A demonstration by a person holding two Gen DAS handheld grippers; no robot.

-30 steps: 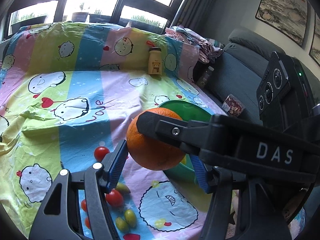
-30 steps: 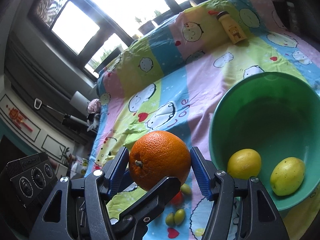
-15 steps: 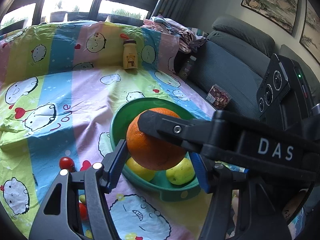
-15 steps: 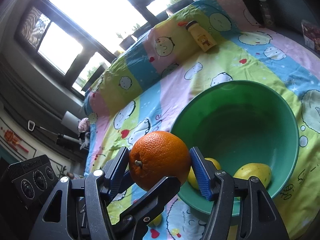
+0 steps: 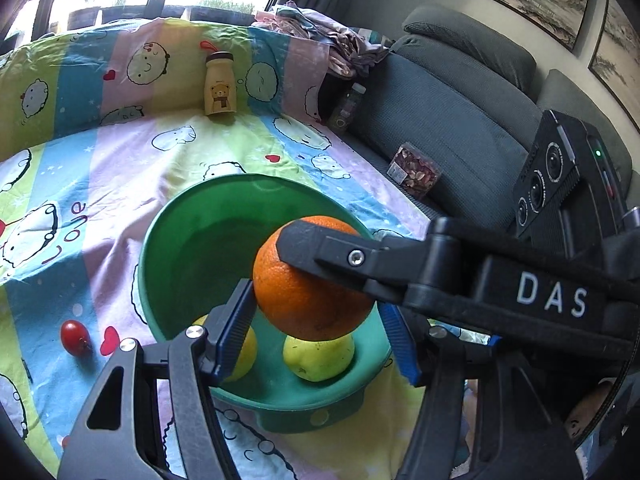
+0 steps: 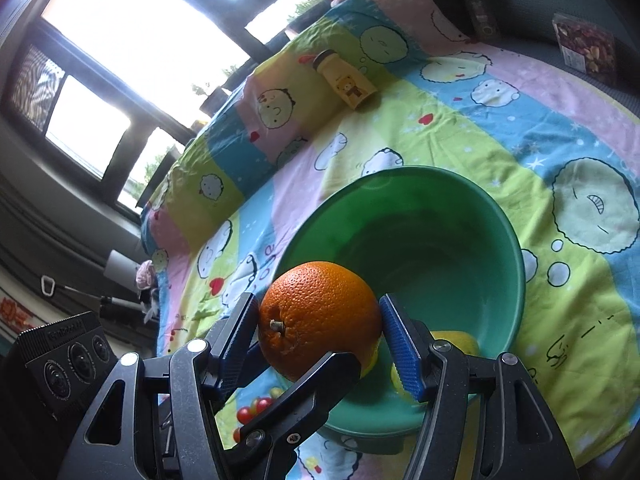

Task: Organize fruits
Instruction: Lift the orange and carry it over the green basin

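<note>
- Here, over the patterned bedsheet (image 5: 120,184), I held one orange (image 5: 308,284) between both claws at once, above the near rim of the green bowl (image 5: 176,240).
- I judged the step in hand to be the carry-and-drop: the orange hung in the air over the bowl, touching neither the bowl nor the two yellow-green fruits (image 5: 318,354) lying in its bottom.
- The left claw (image 5: 316,320) gripped the orange with its blue pads (image 5: 236,320) set about as wide as the fruit; the left pad pressed its side, while the right pad's contact was hidden behind the fruit.
- The right claw (image 6: 320,330) gripped the same orange crosswise, its pads (image 6: 400,344) flat on either side, the stem end facing the camera.
- My next move, as I read it, called for lowering the orange into the open part of the bowl, then loosening both claws together so it would not roll or knock the fruit below.
- A small tomato (image 5: 75,336) lay on the sheet left of the bowl, apart from it, yet to be gathered.
- A small bottle (image 5: 219,84) stood at the far side of the sheet.
</note>
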